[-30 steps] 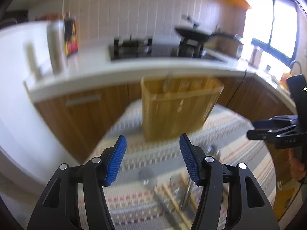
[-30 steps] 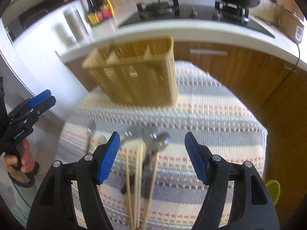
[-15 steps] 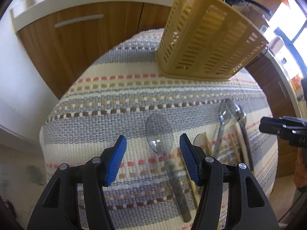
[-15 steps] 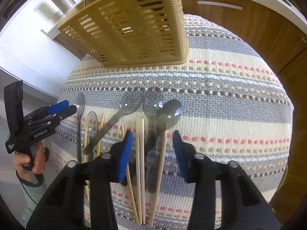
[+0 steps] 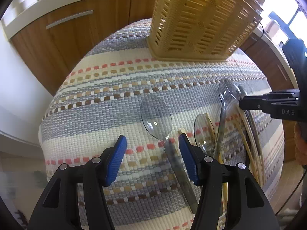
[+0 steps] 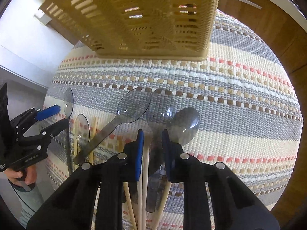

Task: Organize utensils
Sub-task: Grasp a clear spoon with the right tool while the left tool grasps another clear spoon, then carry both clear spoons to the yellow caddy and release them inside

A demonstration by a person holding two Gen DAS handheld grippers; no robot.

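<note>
Left wrist view: the left hand-held gripper point(image 5: 152, 154) gapes wide over the striped woven cloth point(image 5: 107, 103), a clear plastic spoon point(image 5: 156, 116) lying between its blue pads, ungrasped; the slatted yellow plastic basket point(image 5: 199, 19) stands beyond.

Right wrist view: the right hand-held gripper point(image 6: 152, 151) is nearly closed around a smoky plastic spoon's handle point(image 6: 153, 163) and a pale wooden chopstick point(image 6: 146, 164); whether it pinches them, I cannot tell.
</note>
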